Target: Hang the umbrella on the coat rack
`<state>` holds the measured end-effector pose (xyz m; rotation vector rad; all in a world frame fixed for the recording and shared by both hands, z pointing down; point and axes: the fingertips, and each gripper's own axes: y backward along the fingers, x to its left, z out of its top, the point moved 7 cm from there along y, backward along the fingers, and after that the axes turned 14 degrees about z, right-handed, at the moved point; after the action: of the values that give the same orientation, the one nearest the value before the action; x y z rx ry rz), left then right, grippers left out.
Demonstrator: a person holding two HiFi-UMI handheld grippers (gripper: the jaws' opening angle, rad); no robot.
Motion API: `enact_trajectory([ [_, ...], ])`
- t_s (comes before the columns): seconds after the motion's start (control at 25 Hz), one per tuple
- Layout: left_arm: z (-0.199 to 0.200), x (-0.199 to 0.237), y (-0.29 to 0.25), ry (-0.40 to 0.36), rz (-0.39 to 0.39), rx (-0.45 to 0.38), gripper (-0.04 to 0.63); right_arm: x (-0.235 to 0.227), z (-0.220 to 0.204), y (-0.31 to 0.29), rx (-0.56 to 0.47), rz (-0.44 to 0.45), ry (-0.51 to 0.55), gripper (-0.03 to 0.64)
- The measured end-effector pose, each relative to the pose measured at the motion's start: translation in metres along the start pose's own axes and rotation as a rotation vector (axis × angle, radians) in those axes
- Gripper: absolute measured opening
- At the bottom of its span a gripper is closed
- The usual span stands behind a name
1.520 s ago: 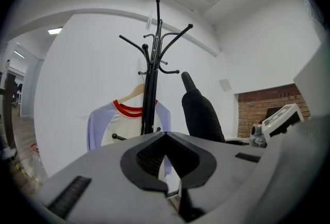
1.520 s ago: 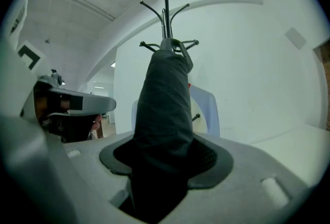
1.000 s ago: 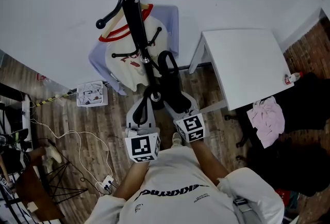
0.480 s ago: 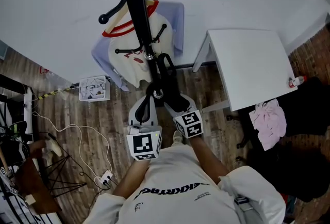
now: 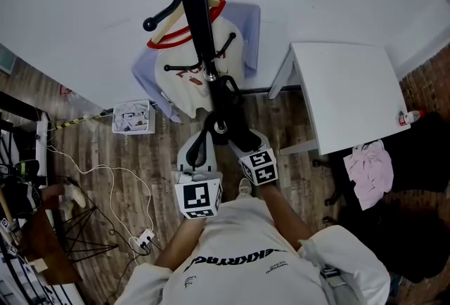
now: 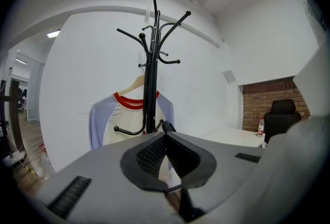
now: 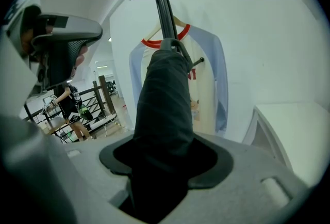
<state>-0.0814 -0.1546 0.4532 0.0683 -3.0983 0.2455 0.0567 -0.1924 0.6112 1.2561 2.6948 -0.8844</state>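
So that the folded umbrella [image 7: 165,99] reaches the coat rack [image 6: 150,78], we clamp it in the right gripper [image 7: 165,166]; left gripper [image 6: 166,138] jaws pressed together, empty.

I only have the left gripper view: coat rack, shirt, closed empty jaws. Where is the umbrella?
Observer: The right hand-held gripper is clamped around the folded black umbrella.
Operator: How near the rack?
Observer: In the head view its far end lies beside the coat rack pole; whether it is hooked I cannot tell.
Operator: Anything on the floor?
Observer: A small white box sits there, left of the shirt.
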Motion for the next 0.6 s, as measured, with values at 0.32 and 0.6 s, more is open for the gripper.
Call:
enact_trajectory([
  [0.32, -0.002, 0.002, 0.002, -0.002, 0.011, 0.004, -0.002, -0.003, -0.010, -0.010, 0.022, 0.006, -0.009, 0.258],
  [0.6, -0.005, 0.006, 0.002, -0.009, 0.023, 0.011, -0.002, -0.010, -0.028, -0.021, 0.054, -0.006, -0.026, 0.258],
])
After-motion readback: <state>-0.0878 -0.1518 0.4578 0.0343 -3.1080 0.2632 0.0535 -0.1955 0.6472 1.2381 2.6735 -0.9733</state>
